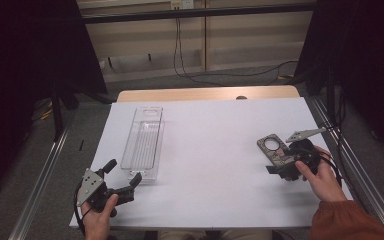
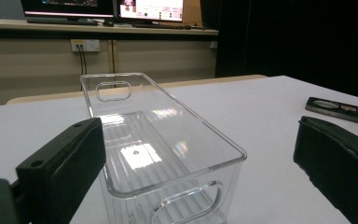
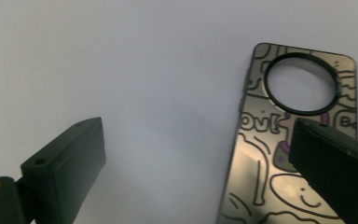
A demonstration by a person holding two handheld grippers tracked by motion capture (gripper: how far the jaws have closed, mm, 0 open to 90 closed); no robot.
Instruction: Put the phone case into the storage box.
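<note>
Clear plastic lies just ahead of our left gripper point(image 2: 182, 186): a long bin point(image 2: 154, 140) on the white worktop point(image 1: 215, 150), its near end wall with the handle cutout sitting between the wide-open jaws, neither pad touching it. We hold nothing on that side. Our right gripper point(image 3: 191, 172) also stands wide open and empty above a flat case point(image 3: 293, 140), dark and glossy with cartoon line drawings and a round ringed hole at its far end. That case rests flat on the worktop under and ahead of the right-hand jaw, off to one side of the gap; whether the jaw touches it we cannot tell. From above, the bin point(image 1: 144, 142) and case point(image 1: 276, 150) lie well apart.
</note>
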